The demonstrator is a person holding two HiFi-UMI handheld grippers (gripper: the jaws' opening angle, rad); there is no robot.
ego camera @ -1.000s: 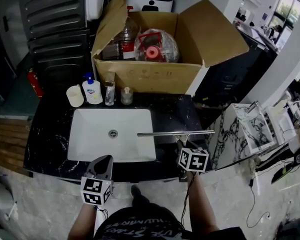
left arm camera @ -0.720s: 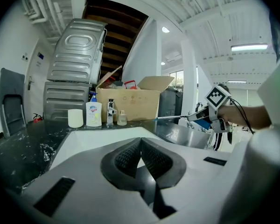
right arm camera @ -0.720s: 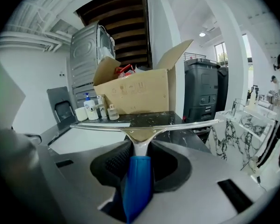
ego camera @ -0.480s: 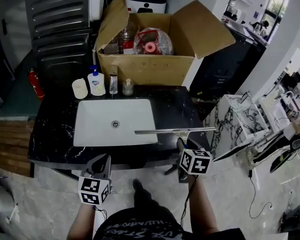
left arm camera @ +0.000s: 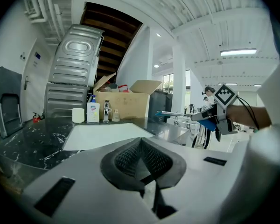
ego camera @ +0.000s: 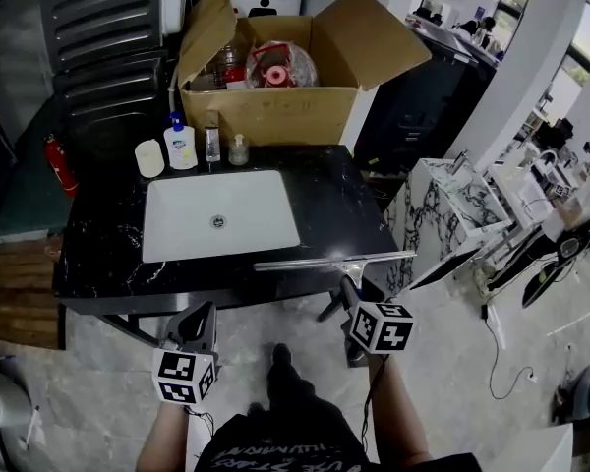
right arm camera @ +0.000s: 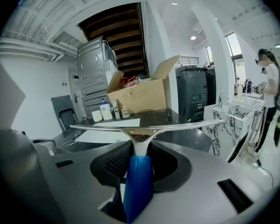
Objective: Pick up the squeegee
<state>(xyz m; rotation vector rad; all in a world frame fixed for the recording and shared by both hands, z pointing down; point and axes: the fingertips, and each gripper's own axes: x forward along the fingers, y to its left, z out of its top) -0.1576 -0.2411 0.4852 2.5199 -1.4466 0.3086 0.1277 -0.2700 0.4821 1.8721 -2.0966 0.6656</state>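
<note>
The squeegee [ego camera: 334,261] has a long metal blade bar and a blue handle [right arm camera: 137,181]. My right gripper [ego camera: 352,291] is shut on that handle and holds the bar level over the front edge of the black counter [ego camera: 344,214]. In the right gripper view the bar [right arm camera: 144,125] runs across just past the right gripper [right arm camera: 139,157]. My left gripper [ego camera: 199,324] hangs in front of the counter, lower left, shut with nothing in it. In the left gripper view its pads meet at the left gripper [left arm camera: 140,143], with the squeegee [left arm camera: 175,113] off to the right.
A white sink [ego camera: 216,214] is set in the counter. Behind it stand a soap bottle [ego camera: 180,144], small jars and an open cardboard box [ego camera: 275,87]. Marble-patterned furniture [ego camera: 452,214] stands to the right, with a person [ego camera: 580,205] beyond. A fire extinguisher [ego camera: 54,160] stands on the left.
Both grippers have drawn back from the counter. The squeegee went with the right gripper, from beside the sink to over the counter's front edge.
</note>
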